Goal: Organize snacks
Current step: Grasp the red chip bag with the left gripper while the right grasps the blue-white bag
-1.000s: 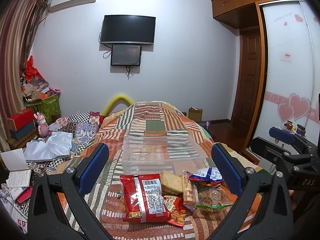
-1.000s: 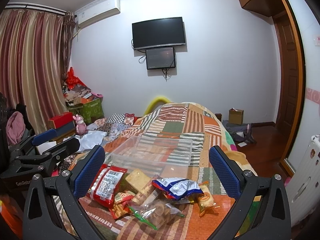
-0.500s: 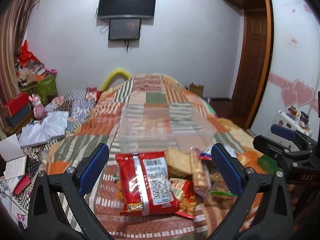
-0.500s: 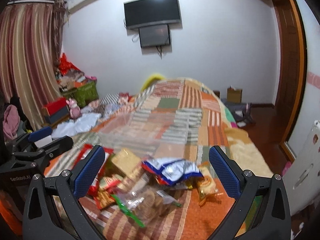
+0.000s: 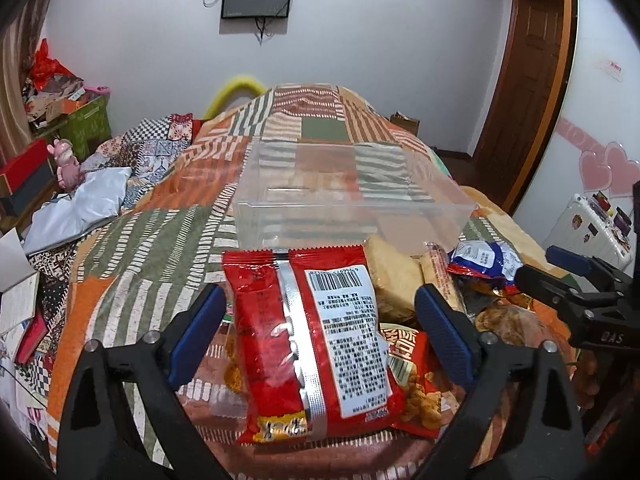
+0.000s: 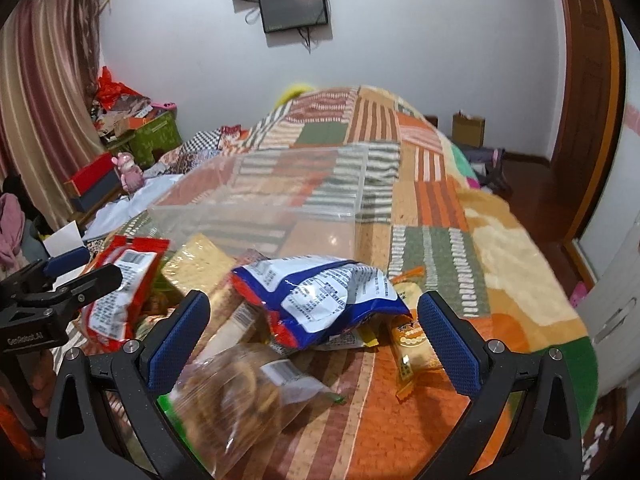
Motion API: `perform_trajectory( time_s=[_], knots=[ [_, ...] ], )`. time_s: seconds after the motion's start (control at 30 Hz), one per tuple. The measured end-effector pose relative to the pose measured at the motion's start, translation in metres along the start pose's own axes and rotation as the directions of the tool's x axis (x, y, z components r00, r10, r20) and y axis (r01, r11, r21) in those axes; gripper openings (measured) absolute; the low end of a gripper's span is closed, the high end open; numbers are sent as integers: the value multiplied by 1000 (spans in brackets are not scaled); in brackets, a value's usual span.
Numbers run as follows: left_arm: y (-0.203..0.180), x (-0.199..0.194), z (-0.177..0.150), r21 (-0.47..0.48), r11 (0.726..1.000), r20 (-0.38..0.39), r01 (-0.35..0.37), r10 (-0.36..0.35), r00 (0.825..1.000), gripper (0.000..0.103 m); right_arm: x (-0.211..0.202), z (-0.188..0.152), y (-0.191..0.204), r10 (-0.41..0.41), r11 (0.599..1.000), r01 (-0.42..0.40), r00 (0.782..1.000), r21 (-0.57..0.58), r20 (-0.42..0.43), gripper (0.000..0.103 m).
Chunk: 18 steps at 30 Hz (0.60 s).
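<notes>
both grippers dropped toward snacks; left gripper (image 5: 320, 324) jaws closing around red packet (image 5: 316, 340).

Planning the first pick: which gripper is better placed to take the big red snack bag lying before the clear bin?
Left. The left gripper already straddles the red snack bag, jaws closing, clear bin just beyond. The right gripper sits over the blue-and-white bag instead.

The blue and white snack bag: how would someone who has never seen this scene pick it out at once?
Start at the patchwork quilt on the bed, then find the clear plastic bin on it. The snacks are piled just in front of the bin. The blue and white snack bag lies crumpled on top of that pile, the only blue packet among red, yellow and clear ones.
</notes>
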<state>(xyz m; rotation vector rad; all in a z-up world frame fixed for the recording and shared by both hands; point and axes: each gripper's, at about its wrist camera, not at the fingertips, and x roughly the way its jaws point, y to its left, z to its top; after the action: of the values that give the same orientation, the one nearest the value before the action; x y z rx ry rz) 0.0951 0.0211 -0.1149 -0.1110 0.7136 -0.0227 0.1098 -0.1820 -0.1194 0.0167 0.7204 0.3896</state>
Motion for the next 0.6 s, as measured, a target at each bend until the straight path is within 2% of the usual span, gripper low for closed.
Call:
perform_trajectory(
  time_s=[0.27, 0.43, 0.6],
  knots=[
    [-2, 25, -4, 14, 1000, -59, -3, 4, 998, 96, 22, 3, -5, 28, 999, -27, 997, 25, -66, 103],
    [-1, 31, -6, 25, 1000, -54, -13, 15, 998, 95, 36, 7, -6, 46, 998, -43, 995, 36, -94, 103],
    [-2, 31, -6, 41, 999, -38, -29, 31, 999, 82, 46, 11, -11, 72, 996, -66, 991, 54, -114, 103]
  ],
)
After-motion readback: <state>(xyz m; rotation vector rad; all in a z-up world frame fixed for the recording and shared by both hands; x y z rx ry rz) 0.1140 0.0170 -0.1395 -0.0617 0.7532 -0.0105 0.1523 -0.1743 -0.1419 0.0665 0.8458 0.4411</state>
